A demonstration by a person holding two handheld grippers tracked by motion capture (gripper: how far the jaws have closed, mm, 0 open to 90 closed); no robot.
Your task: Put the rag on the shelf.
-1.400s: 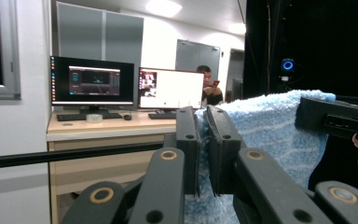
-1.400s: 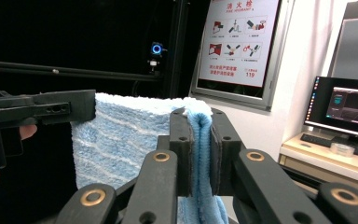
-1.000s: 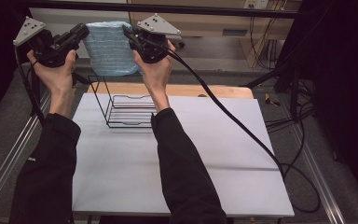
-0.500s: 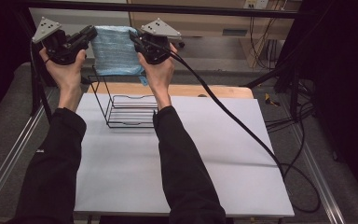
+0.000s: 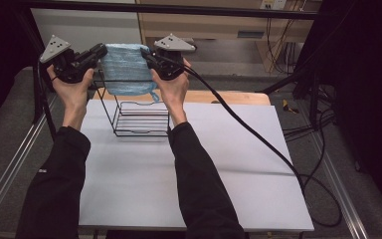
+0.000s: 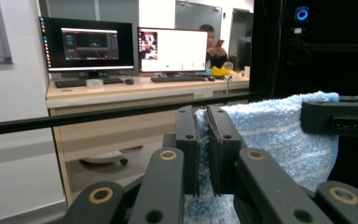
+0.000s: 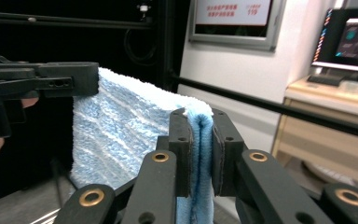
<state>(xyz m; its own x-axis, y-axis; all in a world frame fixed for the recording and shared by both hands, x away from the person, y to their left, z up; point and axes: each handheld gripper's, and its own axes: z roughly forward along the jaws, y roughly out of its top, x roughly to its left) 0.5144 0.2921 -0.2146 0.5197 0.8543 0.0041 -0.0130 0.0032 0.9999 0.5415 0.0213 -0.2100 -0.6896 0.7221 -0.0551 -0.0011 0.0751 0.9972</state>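
A light blue towel [image 5: 125, 67] hangs folded and stretched between my two grippers, above a black wire rack [image 5: 140, 115] at the far left of the white table [image 5: 204, 164]. My left gripper [image 5: 101, 50] is shut on the towel's left top corner; in the left gripper view its jaws pinch the towel [image 6: 279, 135] at my left gripper [image 6: 204, 140]. My right gripper [image 5: 146, 54] is shut on the right top corner; the right gripper view has the fold of the towel [image 7: 121, 135] clamped in my right gripper [image 7: 199, 144]. The towel's lower edge hangs just over the rack's top.
A thick black cable [image 5: 248, 129] trails from my right gripper across the table to the right edge. A wooden board [image 5: 229, 97] lies along the table's far edge. Metal frame rails [image 5: 10, 169] flank the table. Behind are a desk and monitors [image 6: 88, 44].
Both hands have come down and toward me with the towel stretched between them, so it now hangs lower, just above the wire rack. Both grips are unchanged.
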